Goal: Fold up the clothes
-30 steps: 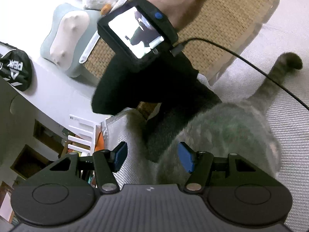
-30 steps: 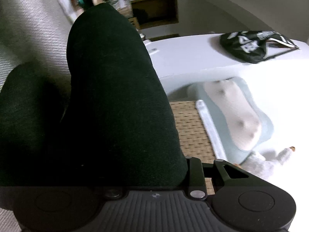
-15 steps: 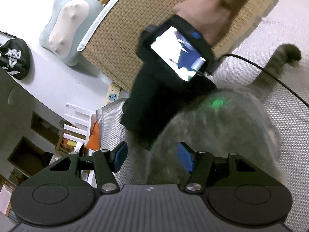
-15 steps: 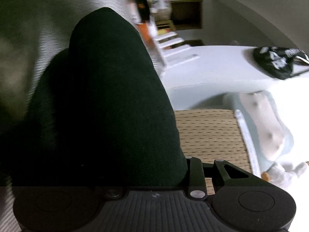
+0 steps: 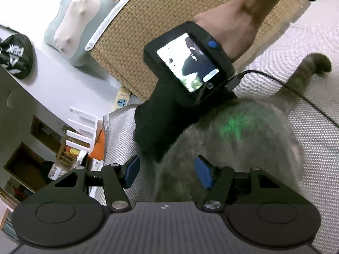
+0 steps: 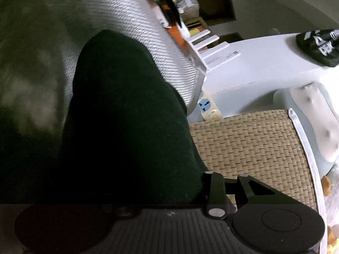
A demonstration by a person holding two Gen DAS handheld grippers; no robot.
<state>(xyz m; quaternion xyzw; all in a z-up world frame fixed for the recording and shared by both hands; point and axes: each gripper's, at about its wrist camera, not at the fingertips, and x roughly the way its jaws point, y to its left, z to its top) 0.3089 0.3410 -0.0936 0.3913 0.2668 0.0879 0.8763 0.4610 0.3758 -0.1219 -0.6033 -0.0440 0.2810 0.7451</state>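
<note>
Mostly we see the pale woven bed cover [image 5: 313, 139], which carries everything. On it, right under our left gripper [image 5: 167, 172], stands a grey cat [image 5: 233, 148], tail raised toward the cover's right side. The woven rattan mat [image 5: 161, 21] lies beyond the cover's far edge, with a pale blue pillow [image 5: 70, 27] past it.

The dark garment [image 6: 127, 127] is a near-black knit, bunched into a long rounded roll. In the right wrist view its long axis runs from our right gripper [image 6: 165, 207] away toward the cover's far edge, its rounded end pointing up and ahead. It hangs above the cover near that edge, partly behind the cat.

Our left gripper is spread wide, blue pads [image 5: 203, 174] apart, nothing between them. Our right gripper is clamped on the garment, which hides its fingertips.
</note>
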